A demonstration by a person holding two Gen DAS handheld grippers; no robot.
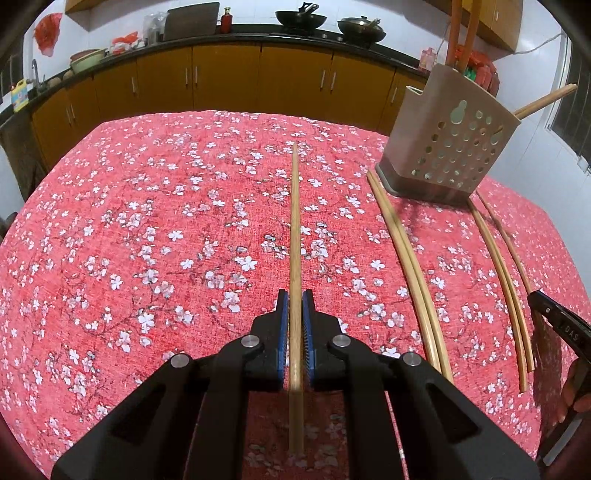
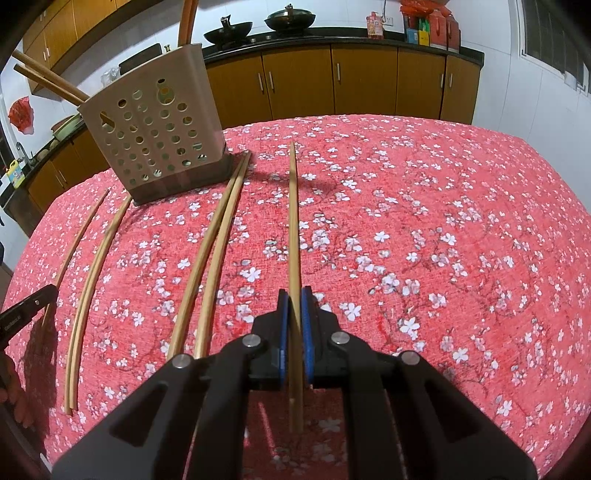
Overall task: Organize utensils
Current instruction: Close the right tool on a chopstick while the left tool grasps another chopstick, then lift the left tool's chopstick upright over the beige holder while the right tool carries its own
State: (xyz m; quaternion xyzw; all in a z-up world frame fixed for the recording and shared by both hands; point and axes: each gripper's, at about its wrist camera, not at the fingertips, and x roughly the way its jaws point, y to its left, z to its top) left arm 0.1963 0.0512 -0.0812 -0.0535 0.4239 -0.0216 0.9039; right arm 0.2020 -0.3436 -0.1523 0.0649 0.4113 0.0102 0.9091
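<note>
**Two handheld grippers over a kitchen table, wrist views.** The left gripper (image 1: 295, 306) is clenched on the left chopstick (image 1: 294, 229), which passes between its blue pads (image 1: 282, 325) and points toward the table's far edge. The right gripper (image 2: 294, 302) likewise grasps the right chopstick (image 2: 293, 221), which sits slightly tilted between its pads. Whether either stick rests on the cloth or is lifted cannot be told. Between the two grippers lie a left pair (image 1: 406, 266) and a right pair (image 2: 210, 258) of chopsticks. Within each pair the sticks lie side by side and touching, with their far tips just beside the holder (image 1: 450, 147). The holder is a beige perforated caddy on a dark base, standing toward the far edge of the table. Chopsticks (image 1: 546, 98) lean out of its top, and orange handles (image 1: 452, 40) stand upright in it. The table is covered by a red tablecloth (image 1: 147, 221) printed with white blossoms. Beyond it, a row of ochre cabinets (image 1: 225, 77) runs under a dark counter (image 1: 258, 30). The counter carries two woks (image 1: 300, 18), bottles and containers. A red bag (image 1: 48, 31) hangs on the white tiled wall at the left, above a sink tap (image 1: 35, 72). A window (image 2: 554, 40) is at the right.
</note>
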